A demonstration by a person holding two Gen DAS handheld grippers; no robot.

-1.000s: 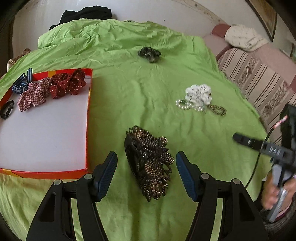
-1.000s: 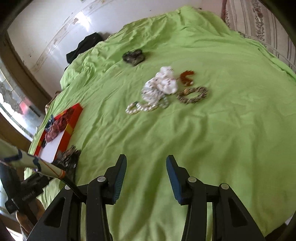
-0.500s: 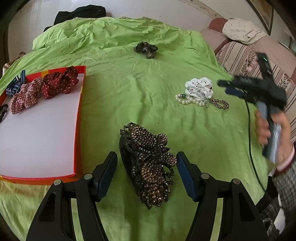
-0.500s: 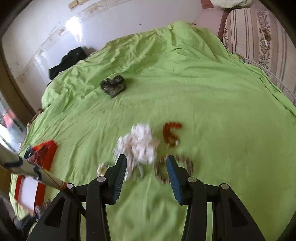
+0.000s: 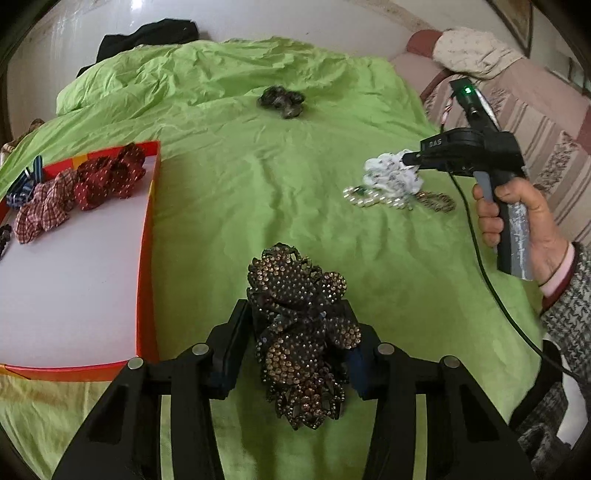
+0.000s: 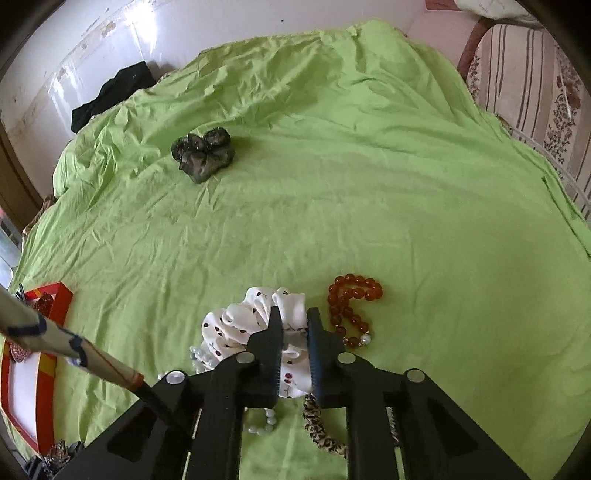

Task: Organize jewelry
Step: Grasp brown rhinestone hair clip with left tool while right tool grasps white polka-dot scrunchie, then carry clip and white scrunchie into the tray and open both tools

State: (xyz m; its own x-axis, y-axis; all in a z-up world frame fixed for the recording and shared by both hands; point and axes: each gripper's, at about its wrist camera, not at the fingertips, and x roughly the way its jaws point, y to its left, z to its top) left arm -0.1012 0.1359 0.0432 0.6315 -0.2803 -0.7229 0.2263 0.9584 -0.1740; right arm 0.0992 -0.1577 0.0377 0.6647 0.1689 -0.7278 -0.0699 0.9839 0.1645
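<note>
Both grippers have just closed in — the left gripper (image 5: 295,347) is closing around the clip (image 5: 301,332), the right gripper (image 6: 294,332) has pinched the white scrunchie (image 6: 255,321) on the sheet (image 6: 332,184) — two pickups for the tray (image 5: 147,258).

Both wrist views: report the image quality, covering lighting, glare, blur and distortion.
Left wrist view: soft daylight, sharp on the rhinestone hair clip, strong fisheye bend with dark corners, faint sheen on the white wall. Right wrist view: also sharp, no motion blur on the white scrunchie; bright glare streaks on the wall; the green bedspread bulges under the same distortion.
</note>
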